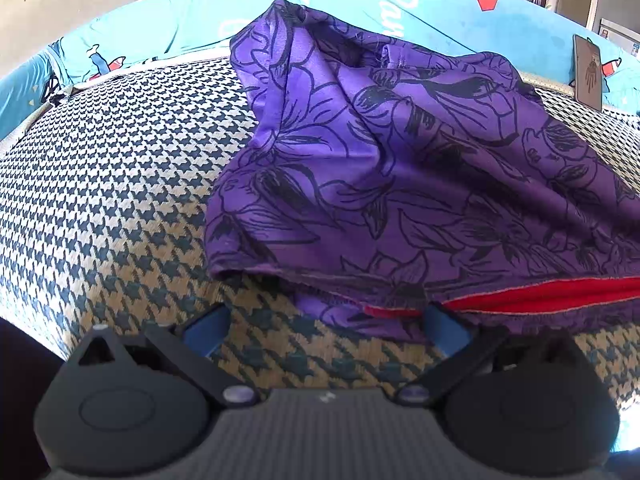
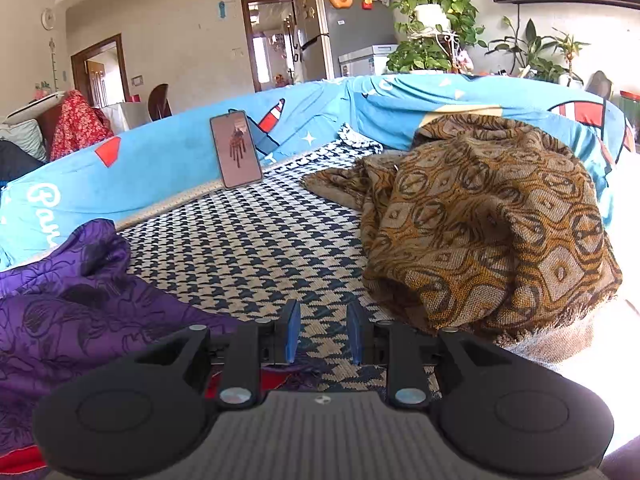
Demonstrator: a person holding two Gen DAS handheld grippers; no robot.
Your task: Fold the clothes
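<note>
A purple garment point(image 1: 380, 168) with black flower outlines lies crumpled on the houndstooth mat point(image 1: 120, 184). Its hem faces me and shows a red lining point(image 1: 540, 294). My left gripper point(image 1: 326, 326) stands open just in front of that hem; its right blue pad point(image 1: 444, 324) sits at the hem's edge and the pads press on nothing. In the right wrist view the same purple garment point(image 2: 80, 312) lies at the lower left, partly under the gripper body. My right gripper point(image 2: 324, 334) is open by a narrow gap, with only mat showing between its pads.
A brown patterned garment point(image 2: 480, 220) is heaped at the right of the mat point(image 2: 256, 240). A phone point(image 2: 236, 152) leans upright against the blue printed cushion point(image 2: 160, 168) along the far edge, also seen as the phone point(image 1: 588, 72). Furniture and potted plants stand beyond.
</note>
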